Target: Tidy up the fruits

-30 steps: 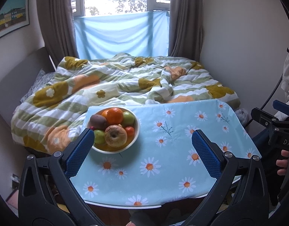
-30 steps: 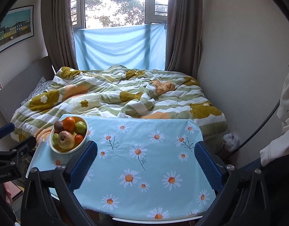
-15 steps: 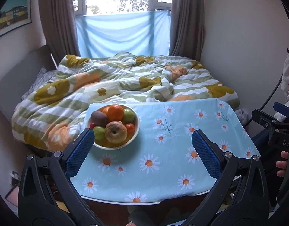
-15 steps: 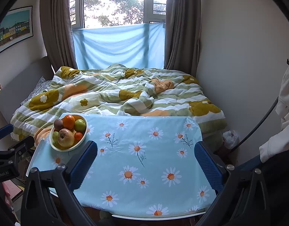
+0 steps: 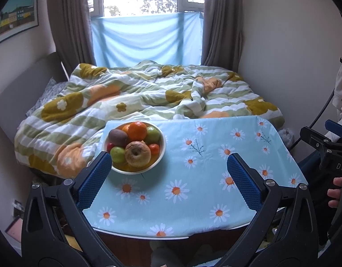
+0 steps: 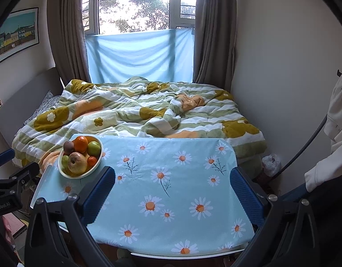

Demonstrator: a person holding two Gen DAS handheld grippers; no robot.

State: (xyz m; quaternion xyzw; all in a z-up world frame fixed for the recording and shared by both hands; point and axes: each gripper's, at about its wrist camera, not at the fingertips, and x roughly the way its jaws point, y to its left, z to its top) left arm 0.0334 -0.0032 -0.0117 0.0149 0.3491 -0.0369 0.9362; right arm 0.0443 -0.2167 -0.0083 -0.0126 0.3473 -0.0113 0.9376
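Since the earlier frames both cameras have been drawn slightly back and up, so that more of the near tabletop edge is shown, while the bowl and fruit are left where they were

From the left wrist view, the left gripper (image 5: 168, 169) is held above the near edge of the tabletop (image 5: 215, 191), its blue fingers (image 5: 94, 179) spread wide and nothing held between them. It is judged to be poised this way so that a fruit can be reached from above. The white bowl (image 5: 163, 142) is seen at the far left corner of the daisy cloth, just beyond the left finger. Fruit is heaped in it: a russet apple (image 5: 137, 153) in front, an orange (image 5: 137, 130) on top, a brown kiwi-like fruit (image 5: 118, 135) to the left, green apples (image 5: 152, 134) beside them. The pile is rounded and loosely stacked, so rolling is judged likely when one piece is lifted. At the right edge the right gripper's body is seen, held by a hand (image 5: 334, 192)

From the right wrist view, the right gripper (image 6: 172, 184) is likewise held fully open and empty over the bare middle of the cloth, well apart from the bowl (image 6: 99, 162). That open space is judged to be kept free for sorted fruit. A bed (image 6: 148, 115) lies behind the tabletop
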